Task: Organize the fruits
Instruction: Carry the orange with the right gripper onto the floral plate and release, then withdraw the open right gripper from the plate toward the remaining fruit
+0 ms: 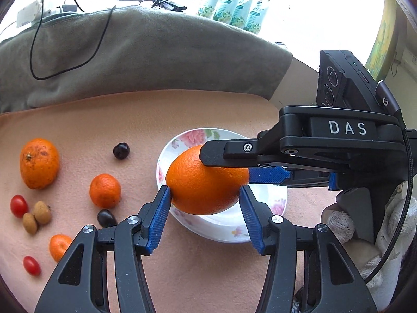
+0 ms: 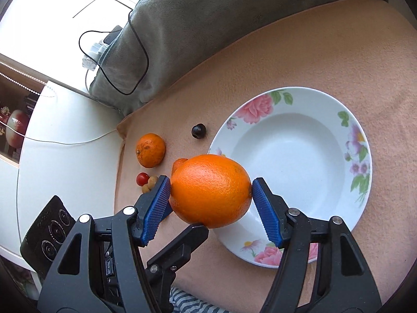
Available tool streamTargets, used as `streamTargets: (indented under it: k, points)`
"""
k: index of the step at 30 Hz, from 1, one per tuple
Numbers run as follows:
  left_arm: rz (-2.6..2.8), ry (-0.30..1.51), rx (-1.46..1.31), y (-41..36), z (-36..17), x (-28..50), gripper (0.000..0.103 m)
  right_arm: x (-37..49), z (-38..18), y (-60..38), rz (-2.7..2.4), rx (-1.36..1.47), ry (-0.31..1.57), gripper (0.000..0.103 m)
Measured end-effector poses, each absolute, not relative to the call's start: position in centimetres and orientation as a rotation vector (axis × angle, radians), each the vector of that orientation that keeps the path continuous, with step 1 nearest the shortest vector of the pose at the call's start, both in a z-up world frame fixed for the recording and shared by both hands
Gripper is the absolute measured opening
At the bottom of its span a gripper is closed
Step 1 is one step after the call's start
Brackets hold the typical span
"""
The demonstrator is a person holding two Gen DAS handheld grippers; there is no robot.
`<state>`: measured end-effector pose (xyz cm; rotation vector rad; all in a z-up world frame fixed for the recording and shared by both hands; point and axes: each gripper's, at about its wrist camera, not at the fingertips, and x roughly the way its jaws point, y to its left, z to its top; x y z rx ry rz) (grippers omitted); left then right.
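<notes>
Right now the orange [image 1: 206, 182] sits between the blue pads of the left gripper [image 1: 205, 191], which presses it on both sides. The right gripper [image 2: 211, 189] clamps the same fruit crosswise, so both are closed on it at once. It hangs in the air, just above the near rim of the flowered plate [image 2: 286, 156], whose hollow is bare.

This looks like a handover or a shared carry. To do it well, only one gripper should let go, and only once the other has a firm hold. The fruit should then go forward over the hollow and be lowered before release, since a round orange would roll off the sloping rim.

Left of the left gripper, small fruits [image 1: 105, 190] lie loose on the peach cloth [image 1: 130, 120], among them a dark cherry [image 1: 121, 150] and a tomato [image 1: 18, 205]. Beyond the plate lies a grey blanket [image 1: 143, 60] with a black cable [image 1: 35, 60] across it. Farther off stands a bright window.
</notes>
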<state>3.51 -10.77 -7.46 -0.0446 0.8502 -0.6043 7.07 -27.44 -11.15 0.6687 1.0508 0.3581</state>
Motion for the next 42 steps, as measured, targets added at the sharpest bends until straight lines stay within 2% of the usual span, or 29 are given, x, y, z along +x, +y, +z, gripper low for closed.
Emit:
streamTargets:
  k: [6, 10, 17, 25, 31, 42]
  points:
    - [-0.636, 0.867, -0.043, -11.2, -7.7, 3.5, 0.053, 6.4, -11.8, -28.3, 0.348, 0.691, 1.049, 0.068]
    - [-0.656, 0.867, -0.04, -11.4, -7.8, 3.1, 0.047, 5.8, -11.4, -28.8, 0.34, 0.65, 1.023, 0.068]
    - [-0.634, 0.841, -0.064, -10.1, -7.1, 2.4, 0.047, 4.1, -8.4, -30.1, 0.236, 0.5, 0.89, 0.074]
    - [-0.561, 0.805, -0.072, -6.9, -6.9, 1.1, 0.047, 2.1, -6.7, -30.0, 0.19, 0.337, 0.791, 0.074]
    - [-0.508, 0.736, -0.065, -4.5, -6.5, 0.4, 0.051, 1.4, -6.4, -29.8, 0.198, 0.322, 0.734, 0.074]
    - [-0.37, 0.719, -0.106, 0.7, -6.2, 0.6, 0.051, 1.5, -5.9, -27.2, 0.245, 0.221, 0.682, 0.076]
